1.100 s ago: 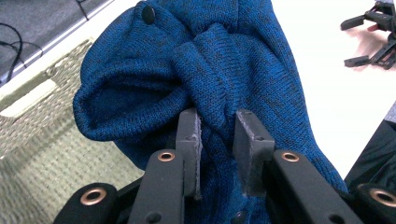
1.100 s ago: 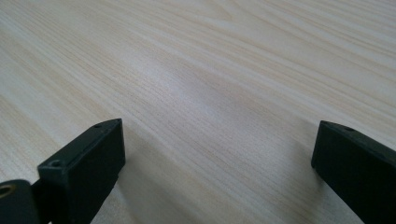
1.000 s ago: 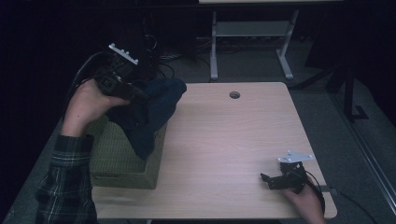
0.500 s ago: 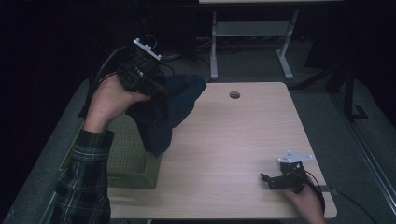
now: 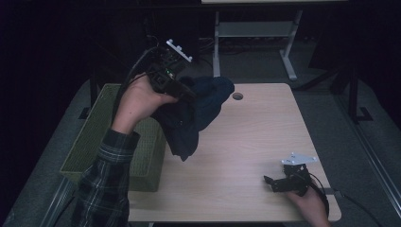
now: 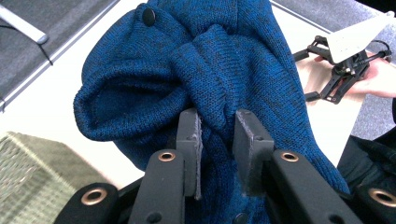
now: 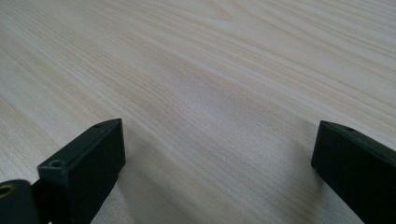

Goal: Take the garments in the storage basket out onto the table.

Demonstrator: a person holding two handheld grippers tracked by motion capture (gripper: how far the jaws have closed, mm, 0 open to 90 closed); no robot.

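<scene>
Left gripper [image 5: 187,92] carrying pinched blue knit garment [image 5: 198,113] rightward from green basket [image 5: 90,151] over pale wooden table [image 5: 255,137], right gripper [image 5: 274,182] resting spread wide, dark room.

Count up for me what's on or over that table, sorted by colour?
Blue: 1, the knitted garment held up by the left hand-held gripper
Green: 1, the woven basket
Black: 2, both hand-held grippers, the right hand-held gripper resting on the table
Total: 4
</scene>
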